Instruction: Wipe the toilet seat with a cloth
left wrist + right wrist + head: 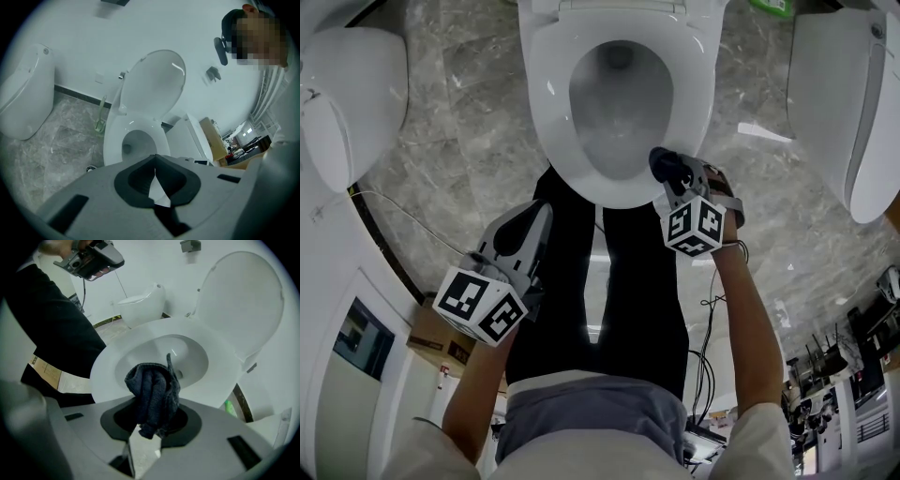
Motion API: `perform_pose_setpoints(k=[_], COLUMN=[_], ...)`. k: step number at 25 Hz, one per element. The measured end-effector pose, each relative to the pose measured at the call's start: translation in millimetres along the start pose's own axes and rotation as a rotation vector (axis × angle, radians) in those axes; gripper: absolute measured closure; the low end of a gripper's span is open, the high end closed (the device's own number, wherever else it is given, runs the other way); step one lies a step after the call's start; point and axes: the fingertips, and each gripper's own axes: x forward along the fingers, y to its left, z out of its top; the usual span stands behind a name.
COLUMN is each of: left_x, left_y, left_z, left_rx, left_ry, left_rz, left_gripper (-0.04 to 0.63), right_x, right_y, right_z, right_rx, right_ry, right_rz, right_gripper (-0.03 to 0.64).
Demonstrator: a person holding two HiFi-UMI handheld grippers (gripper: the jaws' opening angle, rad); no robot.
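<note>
The white toilet seat [553, 141] lies down around the bowl, with its lid [243, 301] raised behind it. My right gripper [670, 173] is shut on a bunched dark blue cloth [154, 394], which sits at the seat's near right rim [220, 376]. In the head view the cloth [658, 159] shows as a dark lump against the white rim. My left gripper [534, 220] hangs lower left, short of the toilet, over the person's dark trousers. Its jaws [155, 159] are shut with nothing between them, pointing toward the seat [112, 136].
Another white toilet [347, 94] stands at the left and a third [853, 103] at the right, on a grey marble floor [469, 112]. The person's legs [619, 281] stand just before the bowl. A cardboard box [431, 333] and cables [708, 366] lie behind.
</note>
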Motion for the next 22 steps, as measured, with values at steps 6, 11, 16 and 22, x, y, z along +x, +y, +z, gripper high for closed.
perform_pose_setpoints(k=[6, 11, 16, 22], left_x=[-2.2, -4.4, -5.4, -9.6], left_y=[12.3, 21.5, 31.2, 44.6], left_z=[4.9, 7.8, 16.4, 23.0], left_rx=[-0.014, -0.031, -0.046, -0.067], left_ry=[0.000, -0.001, -0.011, -0.023], left_rz=[0.005, 0.011, 0.012, 0.021], left_gripper=[0.584, 0.584, 0.584, 0.584], right_x=[2.8, 7.3, 11.2, 16.1], right_y=[-35.6, -63.8, -88.1, -118.6], right_z=[1.4, 5.9, 10.4, 21.2], right_rx=[0.038, 0.086, 0.118, 0.129], right_ry=[0.026, 0.038, 0.041, 0.051], right_rz=[-0.039, -0.054, -0.066, -0.110], right_gripper=[0.515, 0.512, 0.495, 0.491])
